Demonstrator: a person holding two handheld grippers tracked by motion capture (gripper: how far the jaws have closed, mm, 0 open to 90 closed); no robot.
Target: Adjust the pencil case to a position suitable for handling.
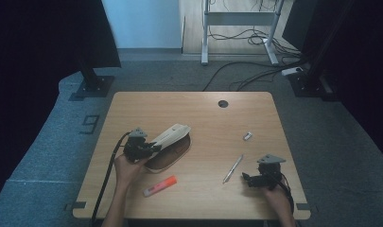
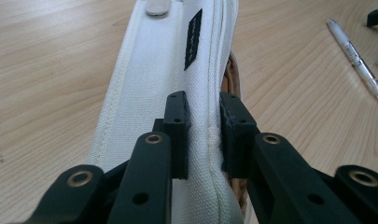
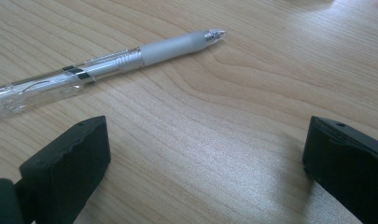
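A: Room, surface?
B: Grey carpet (image 1: pixel 47 156), wooden table (image 1: pixel 189 106).
A: Case?
B: White pencil case (image 1: pixel 172 135) left of centre, flap pinched by left gripper (image 1: pixel 153 147).
A: Right gripper (image 1: pixel 246 178)?
B: Wide apart, nothing held, pen (image 1: pixel 233 168) just beside.

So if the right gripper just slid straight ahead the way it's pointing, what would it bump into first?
Most likely the pen, lying crosswise on the table just beyond the right gripper, whose jaws stand open; depth is hard to judge.

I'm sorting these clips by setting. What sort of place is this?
Probably a lab or recording room, not a home: a bare wooden table on grey carpet, dark curtains at the sides, and loose cables running from a metal-framed desk behind.
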